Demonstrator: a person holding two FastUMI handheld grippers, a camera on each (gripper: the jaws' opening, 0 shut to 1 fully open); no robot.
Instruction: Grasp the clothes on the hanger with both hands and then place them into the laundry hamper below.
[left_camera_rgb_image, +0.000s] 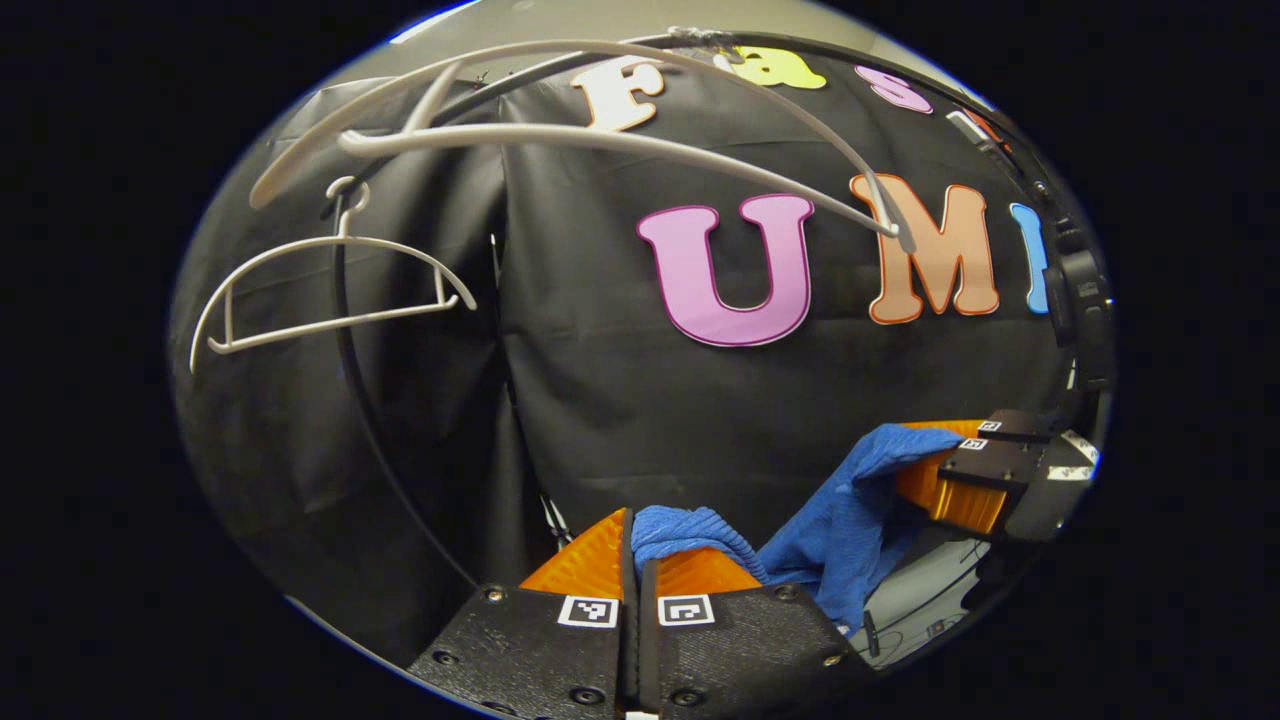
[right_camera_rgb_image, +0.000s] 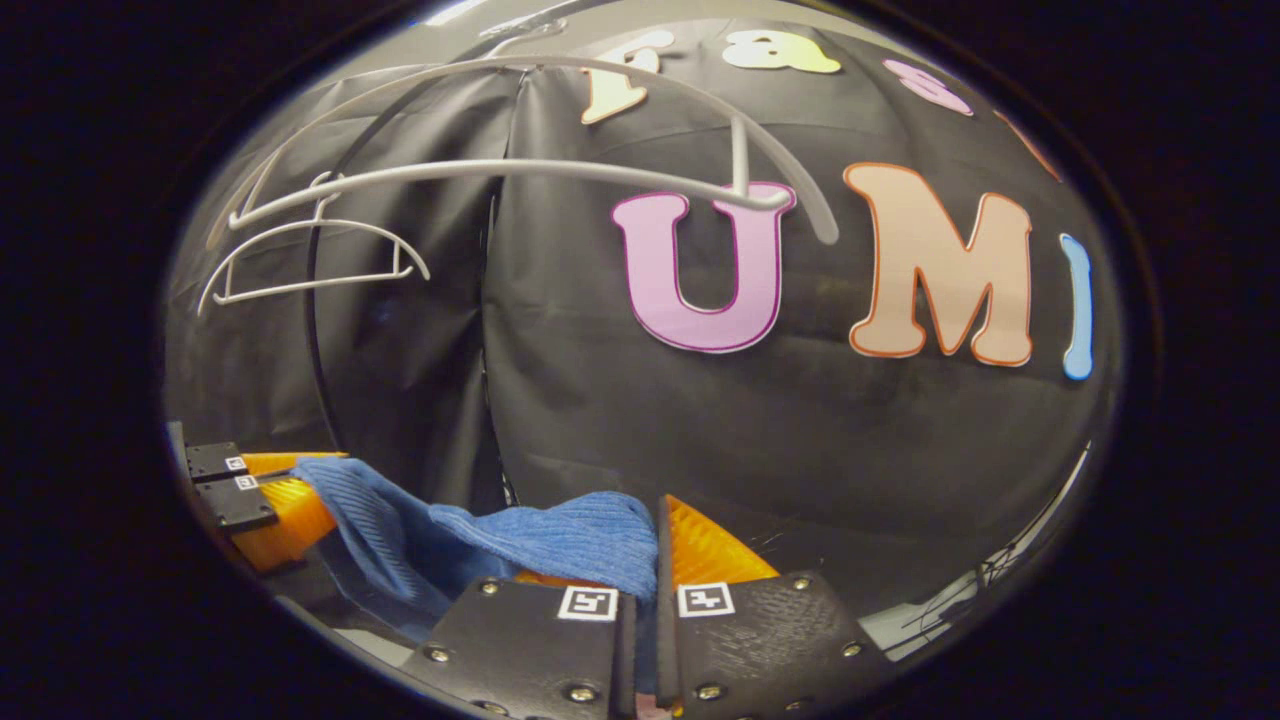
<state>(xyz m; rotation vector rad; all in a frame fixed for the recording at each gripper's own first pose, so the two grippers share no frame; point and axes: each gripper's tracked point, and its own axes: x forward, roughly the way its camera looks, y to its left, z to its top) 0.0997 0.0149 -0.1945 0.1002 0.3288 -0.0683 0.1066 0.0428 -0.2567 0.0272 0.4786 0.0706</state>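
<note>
Black cloth wall behind, two bare white hangers: large hanger (left_camera_rgb_image: 560, 140) near, small hanger (left_camera_rgb_image: 330, 290) farther off. Blue garment (left_camera_rgb_image: 840, 530) stretched between both tools, below the hangers. Left gripper (left_camera_rgb_image: 638, 560) clamped on one end of the cloth, right gripper (right_camera_rgb_image: 650, 560) pinching the other end, bunched over its fingers.

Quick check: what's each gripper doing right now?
Left gripper: shut on the blue cloth.
Right gripper: shut on the blue cloth too, at its other end.
</note>
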